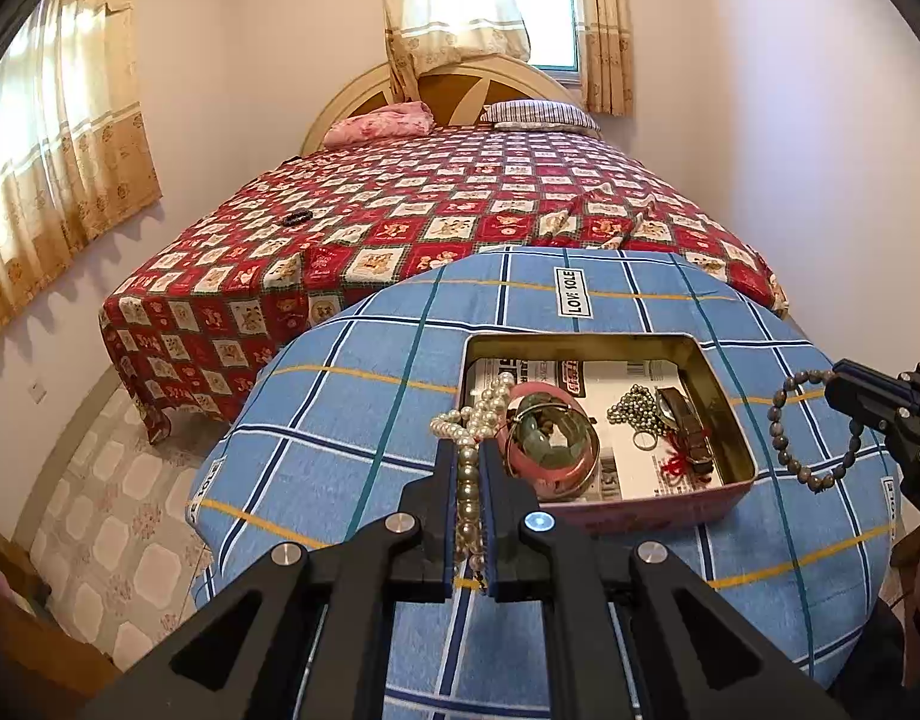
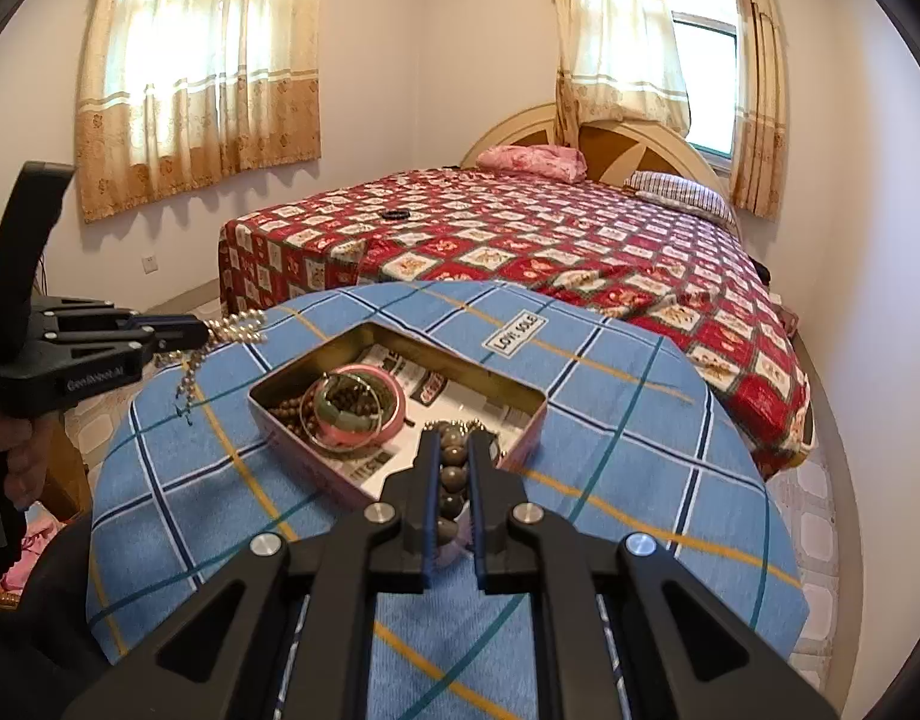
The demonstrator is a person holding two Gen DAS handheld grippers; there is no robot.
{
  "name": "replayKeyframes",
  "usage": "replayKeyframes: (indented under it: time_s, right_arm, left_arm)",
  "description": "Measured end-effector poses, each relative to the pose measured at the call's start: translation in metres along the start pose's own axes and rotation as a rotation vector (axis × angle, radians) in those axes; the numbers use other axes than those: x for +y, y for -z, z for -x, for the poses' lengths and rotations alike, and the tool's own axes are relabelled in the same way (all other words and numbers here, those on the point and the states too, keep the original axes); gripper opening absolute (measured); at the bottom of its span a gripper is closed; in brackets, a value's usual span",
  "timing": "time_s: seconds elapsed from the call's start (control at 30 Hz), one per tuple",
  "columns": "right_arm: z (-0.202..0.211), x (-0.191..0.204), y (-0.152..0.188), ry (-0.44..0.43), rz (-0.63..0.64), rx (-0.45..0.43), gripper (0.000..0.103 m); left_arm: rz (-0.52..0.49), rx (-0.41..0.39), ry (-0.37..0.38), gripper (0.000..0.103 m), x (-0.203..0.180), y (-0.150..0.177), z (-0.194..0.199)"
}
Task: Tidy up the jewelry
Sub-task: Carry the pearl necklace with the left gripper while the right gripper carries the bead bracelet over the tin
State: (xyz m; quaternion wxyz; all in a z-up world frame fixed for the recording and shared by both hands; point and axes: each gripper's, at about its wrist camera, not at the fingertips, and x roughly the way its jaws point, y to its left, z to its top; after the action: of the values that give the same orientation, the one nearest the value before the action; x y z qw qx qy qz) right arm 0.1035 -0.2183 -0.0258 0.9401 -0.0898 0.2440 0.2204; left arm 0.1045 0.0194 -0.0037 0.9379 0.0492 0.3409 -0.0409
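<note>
An open pink tin (image 1: 640, 504) (image 2: 523, 441) sits on the round table with the blue checked cloth (image 1: 351, 420) (image 2: 640, 450). It holds pink and green bangles (image 1: 550, 438) (image 2: 354, 414), a bead chain (image 1: 637, 408) and a watch (image 1: 685, 420). My left gripper (image 1: 467, 450) (image 2: 210, 330) is shut on a pearl necklace (image 1: 478, 414) (image 2: 237, 324), held by the tin's left edge. My right gripper (image 2: 453, 441) (image 1: 835, 381) is shut on a grey bead bracelet (image 2: 450, 474) (image 1: 814, 432), held by the tin's right edge.
A bed with a red patterned cover (image 1: 460, 210) (image 2: 580, 240) stands behind the table, with a small dark ring (image 1: 296, 219) (image 2: 395, 215) on it. Curtained windows line the walls. Tiled floor (image 1: 117, 480) lies to the left.
</note>
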Motion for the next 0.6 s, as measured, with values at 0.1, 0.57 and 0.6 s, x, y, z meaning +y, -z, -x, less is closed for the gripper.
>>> replayKeyframes:
  time_s: [0.1, 0.57, 0.6]
  right_arm:
    - [-0.003, 0.001, -0.006, 0.001, 0.011, -0.005, 0.011]
    - [-0.022, 0.0, -0.027, -0.006, 0.036, -0.014, 0.011]
    - [-0.024, 0.0, -0.028, -0.008, 0.037, -0.014, 0.011]
  left_arm:
    - [0.0, 0.006, 0.01, 0.006, 0.0, -0.003, -0.006]
    - [-0.04, 0.004, 0.0, 0.006, -0.006, -0.024, -0.025]
    - [-0.041, 0.004, -0.002, 0.006, -0.006, -0.026, -0.027]
